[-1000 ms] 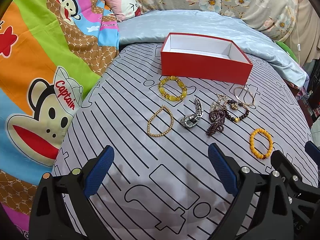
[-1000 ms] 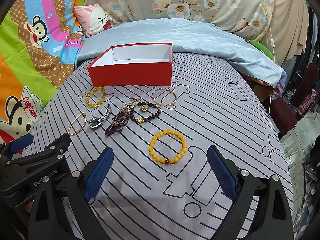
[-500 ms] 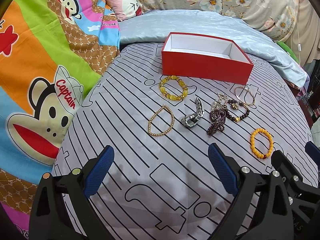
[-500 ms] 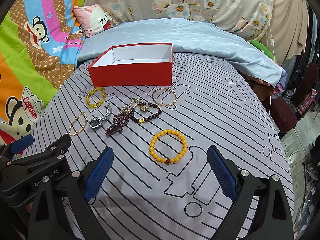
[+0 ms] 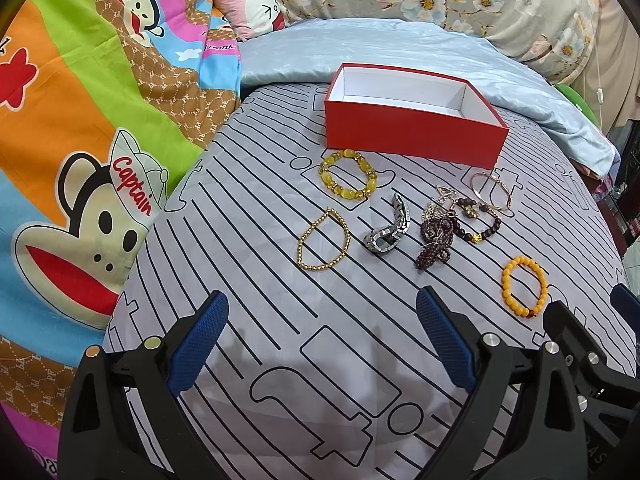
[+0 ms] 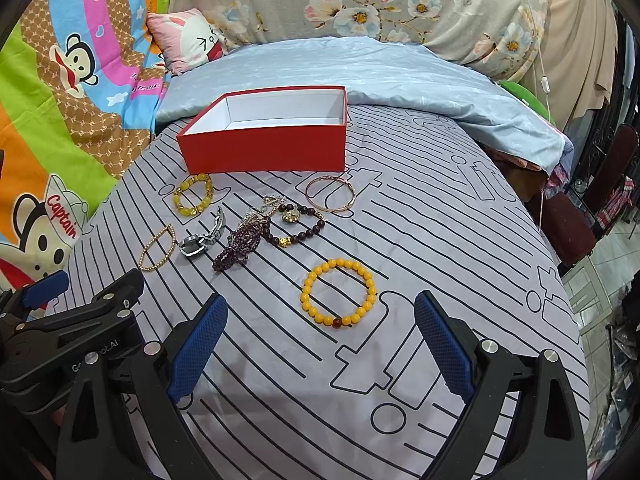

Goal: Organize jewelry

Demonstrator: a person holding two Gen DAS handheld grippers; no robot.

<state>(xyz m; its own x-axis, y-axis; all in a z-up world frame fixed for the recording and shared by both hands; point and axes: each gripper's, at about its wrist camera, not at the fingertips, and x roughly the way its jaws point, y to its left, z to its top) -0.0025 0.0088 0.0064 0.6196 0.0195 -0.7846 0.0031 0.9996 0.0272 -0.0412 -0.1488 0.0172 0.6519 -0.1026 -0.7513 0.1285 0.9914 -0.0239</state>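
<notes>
Jewelry's spread mid-bed on the striped sheet [image 6: 400, 240]: thin gold bead bracelet [image 6: 157, 248], chunky yellow one [image 6: 193, 194], silver watch [image 6: 202, 236], tangled purple beads [image 6: 236, 250] I can't separate, rose bangle [image 6: 330, 193], orange bracelet [image 6: 338, 293]. Red box [image 6: 264, 148] sits empty behind. Left gripper [image 5: 320, 340] and right gripper [image 6: 320, 340] both gape wide.

Open striped sheet [image 6: 420, 240] lies between both grippers and the jewelry, nothing blocking. The orange bead bracelet [image 6: 339, 293] sits alone, room all round. The purple bead strand [image 6: 236, 249], dark bead bracelet [image 6: 298, 226] and metal watch [image 6: 202, 236] crowd together. The red box [image 6: 264, 142] stands open-topped behind them.
</notes>
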